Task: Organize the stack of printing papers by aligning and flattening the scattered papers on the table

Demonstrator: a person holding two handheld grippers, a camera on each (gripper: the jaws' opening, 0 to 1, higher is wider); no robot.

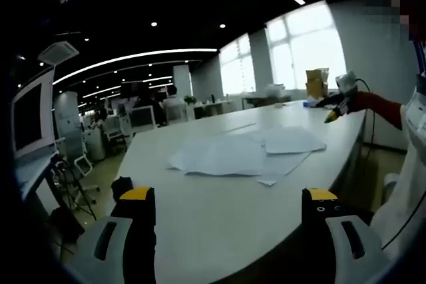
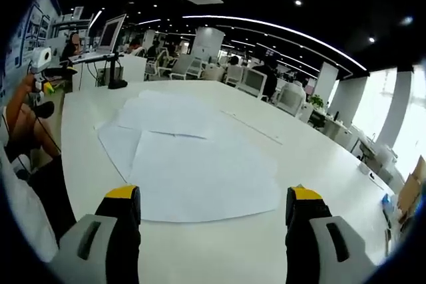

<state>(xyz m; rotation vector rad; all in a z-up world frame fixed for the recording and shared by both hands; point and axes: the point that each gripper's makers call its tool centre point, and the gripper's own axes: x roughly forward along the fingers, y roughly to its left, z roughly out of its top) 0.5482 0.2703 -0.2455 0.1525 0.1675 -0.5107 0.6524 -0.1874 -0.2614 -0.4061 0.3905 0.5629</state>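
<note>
Because the scattered printing papers (image 2: 193, 164) lay straight ahead of the right gripper (image 2: 213, 221), just beyond its yellow-tipped jaws, that gripper looked the nearer of the two and the better placed to begin squaring them. Its jaws stood wide apart and held nothing, hovering over the near edge of the white tabletop (image 2: 313, 157). The sheets overlapped loosely: a large one lay closest, and others fanned out behind it toward the far left corner, so the untidy pile ran away from the gripper and somewhat leftward.

In the left gripper view, the left gripper (image 1: 229, 221) was likewise spread wide and empty, and the papers (image 1: 246, 154) sat farther off, in the middle of the tabletop (image 1: 200, 217) and toward its right edge, with bare surface between them and the jaws. The right gripper (image 1: 336, 108) showed there too, held up beyond that right edge by a person's red sleeve (image 1: 379, 106).

A cardboard box (image 1: 317, 83) stood at the far end of the table, well apart from the sheets. Nothing lay between either gripper and the papers, so the likely difficulty was only the thin sheets sliding on the smooth top.
</note>
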